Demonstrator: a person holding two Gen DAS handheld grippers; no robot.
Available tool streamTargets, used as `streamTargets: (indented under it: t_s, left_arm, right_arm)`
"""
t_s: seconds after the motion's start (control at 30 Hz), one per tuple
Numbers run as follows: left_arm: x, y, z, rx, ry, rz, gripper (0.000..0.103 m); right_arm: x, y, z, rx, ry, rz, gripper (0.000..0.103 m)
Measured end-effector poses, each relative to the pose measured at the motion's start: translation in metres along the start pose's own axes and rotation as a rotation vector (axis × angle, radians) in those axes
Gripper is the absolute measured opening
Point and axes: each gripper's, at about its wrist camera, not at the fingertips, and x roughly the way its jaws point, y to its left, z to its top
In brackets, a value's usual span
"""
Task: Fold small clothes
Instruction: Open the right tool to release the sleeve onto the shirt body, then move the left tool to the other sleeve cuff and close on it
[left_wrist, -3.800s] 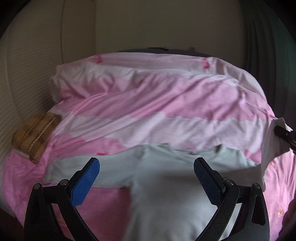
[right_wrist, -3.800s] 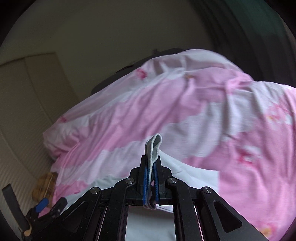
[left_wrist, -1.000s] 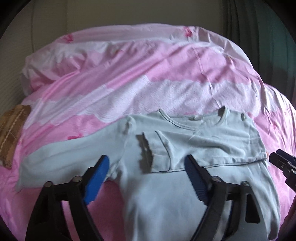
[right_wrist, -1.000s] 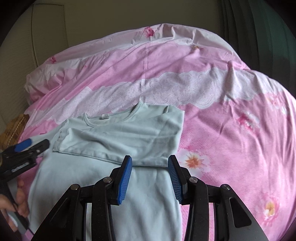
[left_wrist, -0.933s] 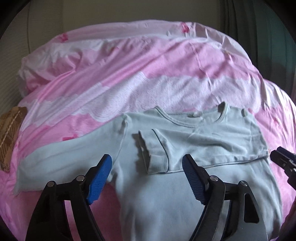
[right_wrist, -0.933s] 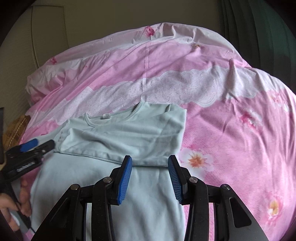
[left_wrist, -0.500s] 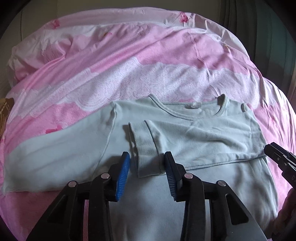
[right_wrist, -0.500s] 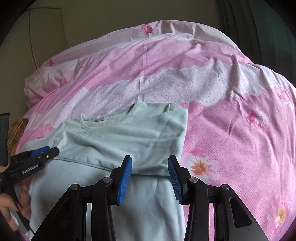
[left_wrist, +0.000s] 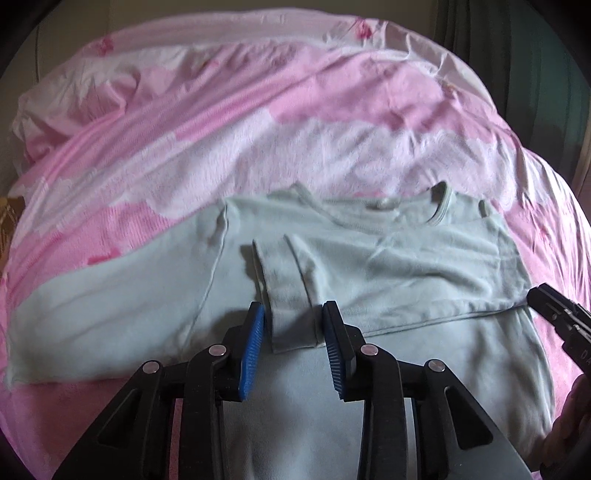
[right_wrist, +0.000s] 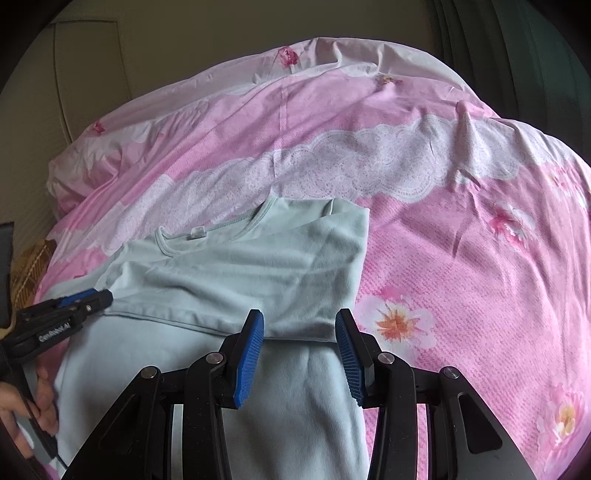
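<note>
**Pale Green Shirt Lay Half Folded on the Pink Bedspread**

A wide pink and white floral bedspread (left_wrist: 258, 122) filled the ground ahead of both tongs and ran out to either side of them, rumpled into long creases, with a white lace-patterned band (right_wrist: 369, 162) crossing it beyond the garment.

On it lay the pale green long-sleeved knit shirt (left_wrist: 406, 266), spread flat directly in front of the two tools, its neckline (right_wrist: 207, 229) on the far side from them. One sleeve (left_wrist: 92, 295) stretched out flat well to the left of the left tongs. The other sleeve was folded across the chest, and its ribbed cuff (left_wrist: 288, 295) ended just ahead of the left tongs.

The left tongs (left_wrist: 293, 334) stood apart, their blue ribbed pads either side of that cuff end, gripping nothing that could be seen. The right tongs (right_wrist: 300, 338) were also apart, hovering over the lower edge of the folded sleeve where it met the shirt's body, their pads not closed on cloth.

A small woven tan item (right_wrist: 31, 266) sat far off to the left of both tools, at the bed's edge.
</note>
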Motion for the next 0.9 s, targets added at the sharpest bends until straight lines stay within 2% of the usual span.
streamTargets:
  t_s: [0.07,0.2,0.33,0.5,0.6,0.67,0.9]
  left_arm:
    - [-0.001,0.004,-0.003,-0.014,0.003,-0.006,0.029]
    - [-0.010,0.005,-0.009,-0.016,-0.025,0.054,0.029]
    - [-0.009,0.002,-0.012,-0.007,-0.020,0.061,0.029]
    - [-0.004,-0.004,-0.011,0.022,-0.018,0.081,0.030]
    - [-0.002,-0.004,-0.008,0.032,-0.019,0.087,0.034]
    - [-0.001,-0.002,-0.007,0.027,-0.017,0.082,0.035]
    - [-0.015,-0.001,-0.008,0.018,-0.031,0.063,0.037]
  right_arm:
    - [0.000,0.000,0.000,0.002,0.000,0.000,0.042]
    - [0.000,-0.001,0.000,-0.001,0.001,0.000,0.042]
    - [0.003,-0.004,0.001,0.007,0.005,-0.009,0.042]
    - [0.016,-0.008,0.000,0.002,0.048,-0.033,0.042]
    - [0.033,-0.011,-0.004,0.006,0.119,-0.088,0.042]
    - [0.039,-0.018,-0.006,0.038,0.142,-0.090,0.042]
    - [0.026,-0.022,-0.006,0.048,0.125,-0.108,0.042]
